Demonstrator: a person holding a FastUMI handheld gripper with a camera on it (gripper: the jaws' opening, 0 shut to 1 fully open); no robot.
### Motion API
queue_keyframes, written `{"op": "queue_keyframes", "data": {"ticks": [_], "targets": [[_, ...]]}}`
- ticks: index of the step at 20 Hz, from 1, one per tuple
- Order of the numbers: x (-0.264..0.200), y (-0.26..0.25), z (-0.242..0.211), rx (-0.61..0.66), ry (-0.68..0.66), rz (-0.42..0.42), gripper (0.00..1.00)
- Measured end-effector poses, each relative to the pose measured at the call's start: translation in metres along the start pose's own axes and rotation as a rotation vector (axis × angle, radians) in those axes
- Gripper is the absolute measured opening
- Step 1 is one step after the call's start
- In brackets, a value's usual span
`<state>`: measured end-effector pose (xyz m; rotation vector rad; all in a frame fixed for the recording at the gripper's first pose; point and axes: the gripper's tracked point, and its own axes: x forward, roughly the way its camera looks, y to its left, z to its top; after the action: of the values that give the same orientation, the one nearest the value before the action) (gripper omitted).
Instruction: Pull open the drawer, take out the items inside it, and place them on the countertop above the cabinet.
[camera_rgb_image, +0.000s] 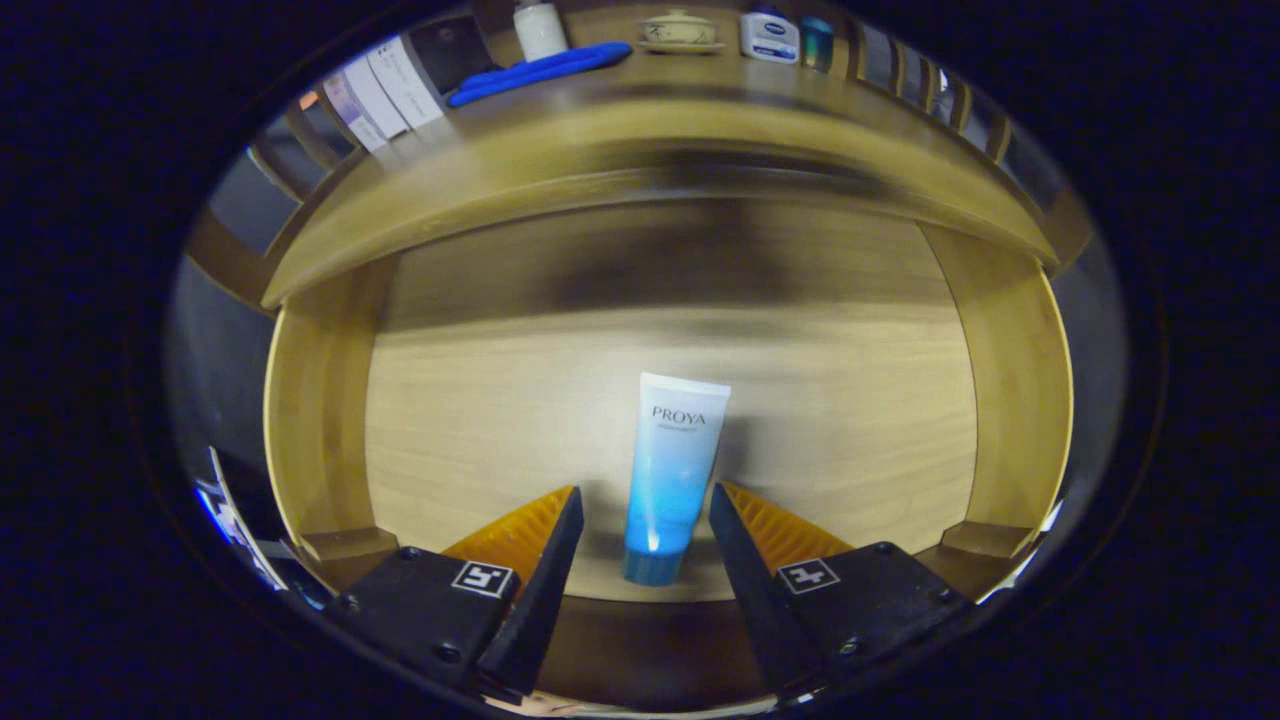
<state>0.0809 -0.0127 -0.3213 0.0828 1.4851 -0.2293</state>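
The wooden drawer is pulled open below me. A blue and white tube lies on its floor, cap toward me. My gripper hovers open above it, with the tube's lower half between the two fingers and a gap on each side. On the countertop above the drawer lie a blue flat item, a white bottle, a lidded bowl, a small white and blue jar and a teal container.
White boxes lean at the left end of the countertop. Wooden slats of a rail run along the countertop's back right. The drawer's side walls stand left and right of the tube, with bare floor between.
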Motion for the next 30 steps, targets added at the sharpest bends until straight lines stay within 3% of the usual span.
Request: {"op": "queue_keyframes", "data": {"ticks": [5, 11, 15, 25, 30], "targets": [[0.013, -0.004, 0.000, 0.040, 0.040, -0.019, 0.76], [0.017, -0.010, 0.002, 0.069, 0.025, -0.034, 0.54], [0.010, -0.012, 0.003, 0.089, -0.011, -0.018, 0.46], [-0.074, 0.007, 0.011, -0.014, -0.182, 0.065, 0.43], [-0.111, 0.018, 0.034, -0.004, -0.263, 0.116, 0.42]]}}
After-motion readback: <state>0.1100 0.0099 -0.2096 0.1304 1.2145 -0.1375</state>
